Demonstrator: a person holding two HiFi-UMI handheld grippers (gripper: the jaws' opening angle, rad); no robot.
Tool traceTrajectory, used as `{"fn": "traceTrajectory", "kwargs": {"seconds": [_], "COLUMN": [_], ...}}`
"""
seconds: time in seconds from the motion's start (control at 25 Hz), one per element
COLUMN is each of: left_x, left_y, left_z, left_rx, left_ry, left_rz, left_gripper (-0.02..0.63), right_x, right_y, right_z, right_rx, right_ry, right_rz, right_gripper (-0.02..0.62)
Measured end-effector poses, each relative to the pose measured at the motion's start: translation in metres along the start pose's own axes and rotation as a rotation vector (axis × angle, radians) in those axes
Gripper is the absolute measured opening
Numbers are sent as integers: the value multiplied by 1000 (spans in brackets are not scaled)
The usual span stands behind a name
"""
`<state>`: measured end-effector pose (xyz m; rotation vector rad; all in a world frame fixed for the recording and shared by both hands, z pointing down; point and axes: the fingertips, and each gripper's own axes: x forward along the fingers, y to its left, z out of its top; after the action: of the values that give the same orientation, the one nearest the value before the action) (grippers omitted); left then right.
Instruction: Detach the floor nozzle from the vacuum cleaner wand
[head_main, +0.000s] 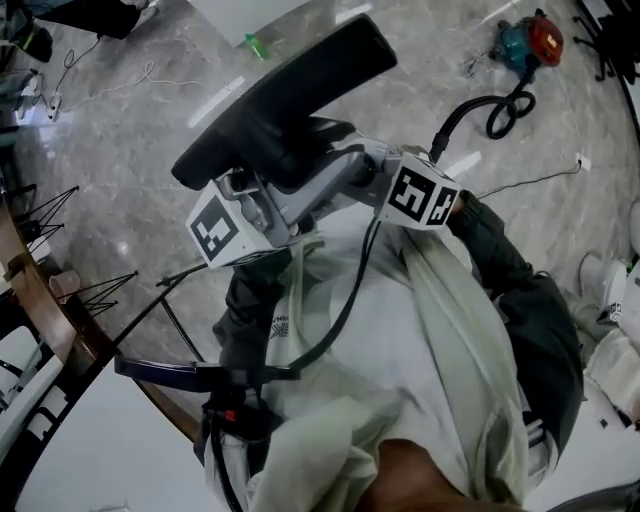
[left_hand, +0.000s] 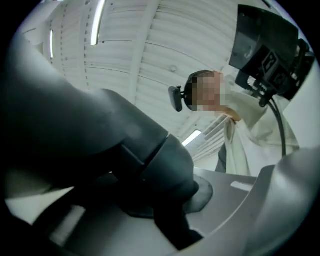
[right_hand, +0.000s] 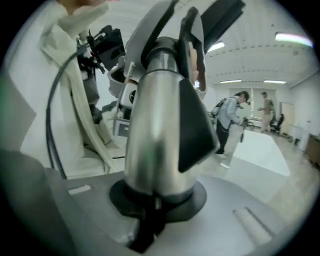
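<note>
Pale jacket (head_main: 430, 350) of the person fills the foreground. Left gripper (left_hand: 165, 200): clamped on the dark neck of the floor nozzle (head_main: 290, 95), held raised above the floor (head_main: 130, 120). Right gripper (right_hand: 155, 210): clamped on the silver tube (right_hand: 155, 140) below the nozzle. Vacuum cleaner (head_main: 530, 40): on the floor, far right.

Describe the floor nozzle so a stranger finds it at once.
Over the grey marble floor, look just above the person's pale jacket. The long black bar-shaped floor nozzle slants there, held aloft, unlike the teal-and-red machine on the floor.
</note>
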<state>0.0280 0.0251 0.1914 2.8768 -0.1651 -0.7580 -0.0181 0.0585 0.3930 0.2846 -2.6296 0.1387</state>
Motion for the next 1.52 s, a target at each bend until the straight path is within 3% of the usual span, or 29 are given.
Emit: {"fn": "traceTrajectory", "kwargs": {"seconds": [0.12,0.2,0.28,0.48,0.56,0.68,0.76,0.88,0.96,1.04,1.08,1.16,1.28,1.36,1.44,1.52], "left_x": [2,2,-4,-22,-24,-20,-15,-13,-13,-14,-15,-23,-42,-51,-56,-56], "left_y": [-3,15,35,70,74,61,37,-4,-13,-3,6,29,63,75,77,71], "left_z": [-3,-6,-13,-24,-21,-12,-6,-1,0,1,2,-3,-17,-19,-14,-6], "left_rx": [-9,-35,-73,-134,-120,-79,-42,-11,-16,-39,-56,-100,-167,-177,-163,-138], "left_ry": [-11,-6,19,76,76,58,36,2,-11,-25,-27,-12,39,62,64,52], "left_rz": [-29,55,173,483,520,408,246,-19,-82,-52,-7,124,380,503,541,499], "left_gripper": [72,72,72,71,71,71,71,72,72,72,72,72,71,69,69,69], "right_x": [-5,1,9,9,9,14,15,8,5,7,11,21,32,33,32,35], "right_y": [11,5,-6,-43,-50,-43,-28,4,18,21,18,7,-17,-31,-39,-38], "right_z": [-1,-6,-11,-25,-24,-15,-11,-1,2,0,-1,-5,-17,-21,-18,-12], "right_rx": [8,48,97,138,120,73,38,-12,-5,32,57,112,164,151,122,95], "right_ry": [-4,7,26,129,134,95,62,11,6,18,26,52,119,159,177,164], "right_rz": [157,129,10,-489,-546,-440,-296,-8,134,182,166,55,-253,-454,-557,-534], "right_gripper": [40,38,38,38,38,38,40,40,40,40,38,38,38,38,38,38]}}
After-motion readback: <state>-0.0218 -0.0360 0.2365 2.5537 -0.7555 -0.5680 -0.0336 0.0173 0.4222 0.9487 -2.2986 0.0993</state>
